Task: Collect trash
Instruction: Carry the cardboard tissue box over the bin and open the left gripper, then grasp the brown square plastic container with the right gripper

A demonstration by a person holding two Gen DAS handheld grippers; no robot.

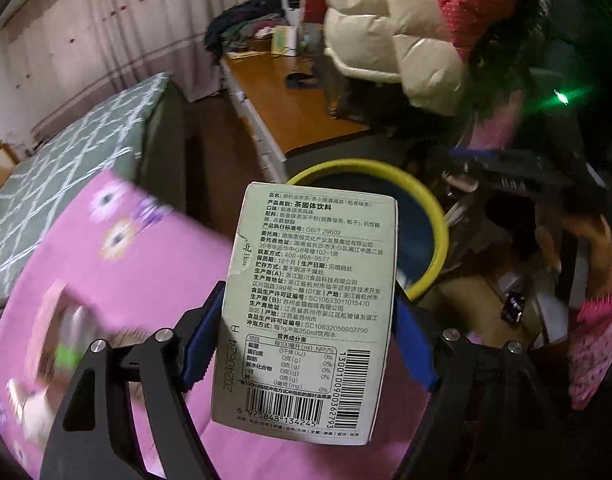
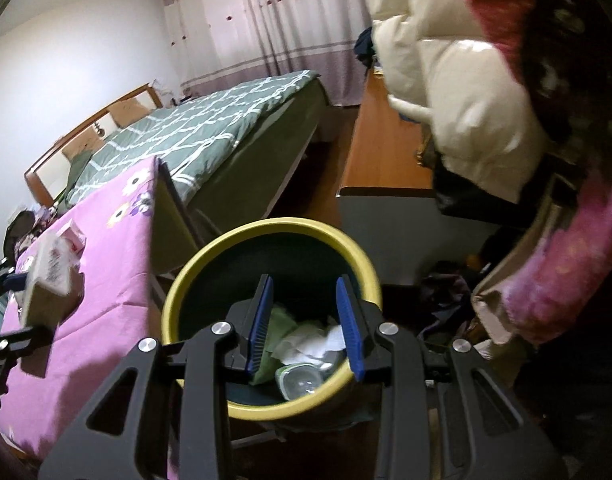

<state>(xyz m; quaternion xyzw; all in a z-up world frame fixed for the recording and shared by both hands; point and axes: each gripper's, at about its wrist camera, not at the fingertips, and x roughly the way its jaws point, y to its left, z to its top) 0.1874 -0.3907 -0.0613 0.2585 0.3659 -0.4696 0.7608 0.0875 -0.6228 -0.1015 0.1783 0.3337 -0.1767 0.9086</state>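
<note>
My left gripper [image 1: 306, 316] is shut on a pale green tea box [image 1: 306, 304] with printed text and barcodes, held above the pink cloth and just short of the yellow-rimmed bin [image 1: 438, 224]. The same box [image 2: 50, 272] shows at the left of the right wrist view, still in the left gripper. My right gripper [image 2: 306, 320] is open and empty, right over the mouth of the bin [image 2: 210, 256]. Inside the bin lie white tissue [image 2: 310, 340], a green scrap [image 2: 280, 320] and a clear plastic container [image 2: 300, 380].
A table under a pink flowered cloth [image 2: 106, 264] stands left of the bin, with a small pink pack [image 2: 72, 238] on it. A bed with a green checked cover [image 2: 210, 136] lies behind. A wooden desk [image 2: 382, 148] and hanging coats [image 2: 454, 88] are at the right.
</note>
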